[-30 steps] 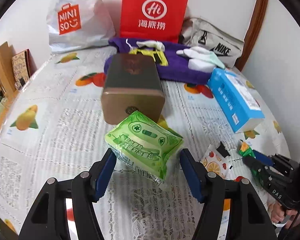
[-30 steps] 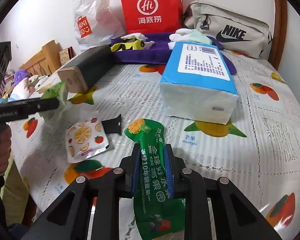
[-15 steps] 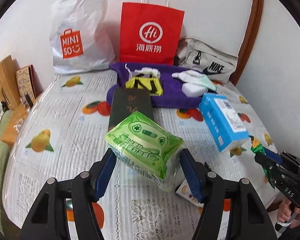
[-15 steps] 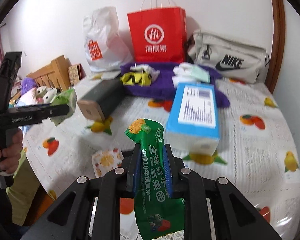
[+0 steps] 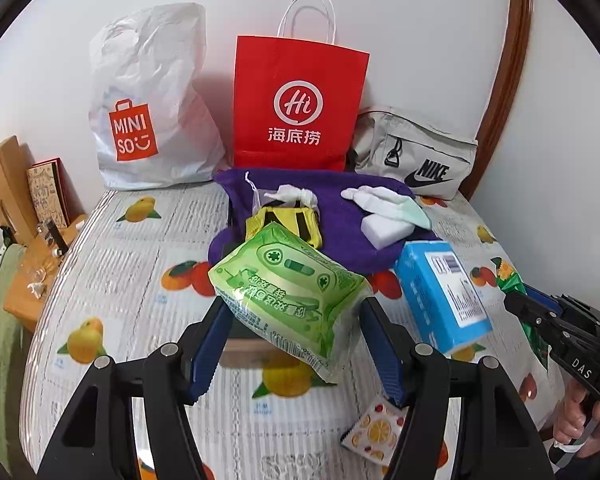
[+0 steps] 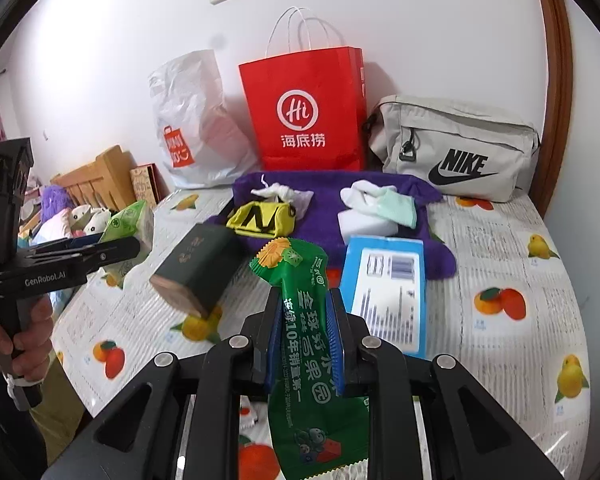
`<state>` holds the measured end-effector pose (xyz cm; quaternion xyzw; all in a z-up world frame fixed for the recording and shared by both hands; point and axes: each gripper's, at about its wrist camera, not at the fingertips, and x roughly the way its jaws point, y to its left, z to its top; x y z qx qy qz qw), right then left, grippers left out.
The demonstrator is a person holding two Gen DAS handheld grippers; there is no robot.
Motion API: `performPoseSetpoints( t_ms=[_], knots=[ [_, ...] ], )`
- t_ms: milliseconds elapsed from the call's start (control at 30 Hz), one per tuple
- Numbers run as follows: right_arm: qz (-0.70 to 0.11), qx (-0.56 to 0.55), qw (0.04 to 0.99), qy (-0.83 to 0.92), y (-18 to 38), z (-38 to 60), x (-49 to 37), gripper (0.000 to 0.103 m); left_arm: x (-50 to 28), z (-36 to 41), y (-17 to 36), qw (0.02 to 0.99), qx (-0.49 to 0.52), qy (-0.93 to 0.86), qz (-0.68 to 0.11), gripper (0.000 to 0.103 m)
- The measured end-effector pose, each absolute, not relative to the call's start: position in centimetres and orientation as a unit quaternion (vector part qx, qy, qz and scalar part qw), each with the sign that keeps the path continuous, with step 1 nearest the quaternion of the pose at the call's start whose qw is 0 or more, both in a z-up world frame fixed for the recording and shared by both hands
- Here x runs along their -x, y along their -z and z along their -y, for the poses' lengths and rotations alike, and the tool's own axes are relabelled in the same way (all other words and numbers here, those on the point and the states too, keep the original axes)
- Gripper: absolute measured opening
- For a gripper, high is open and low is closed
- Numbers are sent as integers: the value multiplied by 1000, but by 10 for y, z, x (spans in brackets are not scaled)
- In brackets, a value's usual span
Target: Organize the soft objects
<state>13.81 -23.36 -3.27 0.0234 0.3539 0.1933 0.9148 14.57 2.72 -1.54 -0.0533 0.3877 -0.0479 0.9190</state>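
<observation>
My left gripper (image 5: 294,308) is shut on a puffy light-green tissue pack (image 5: 288,280), which hangs above the fruit-print bed cover (image 5: 112,280). In the right wrist view, my right gripper (image 6: 305,296) is shut on a dark-green snack pouch (image 6: 306,352) that stands upright between the blue pads. A purple cloth (image 5: 340,200) lies at the back, with a yellow-and-black item (image 5: 284,220) and white cloths (image 5: 384,200) on it. Each gripper shows in the other's view: the right one (image 5: 540,312) at the right edge, the left one (image 6: 112,248) at the left.
A red paper bag (image 5: 300,100), a white Miniso bag (image 5: 148,100) and a grey Nike pouch (image 5: 416,152) stand along the wall. A blue tissue pack (image 5: 440,288), a dark box (image 6: 200,272) and a small fruit-print sachet (image 5: 376,432) lie on the cover. Wooden furniture (image 5: 4,184) borders the left side.
Both grippers have risen with their packs still held. The dark box and the blue tissue pack now lie farther below, and more of the bags at the wall shows.
</observation>
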Motion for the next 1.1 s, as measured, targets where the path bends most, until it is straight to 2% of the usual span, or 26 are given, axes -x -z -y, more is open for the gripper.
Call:
performPoseSetpoints(
  t_ms=[367,1100],
  knots=[
    [-348,-33,918,-190,26,233,-186,21,-183,-23,16,918,56,48,-390,64],
    [-367,-23,911,-187,43,218,-323,23,-291,-32,54,895,98,42,-433,64]
  ],
)
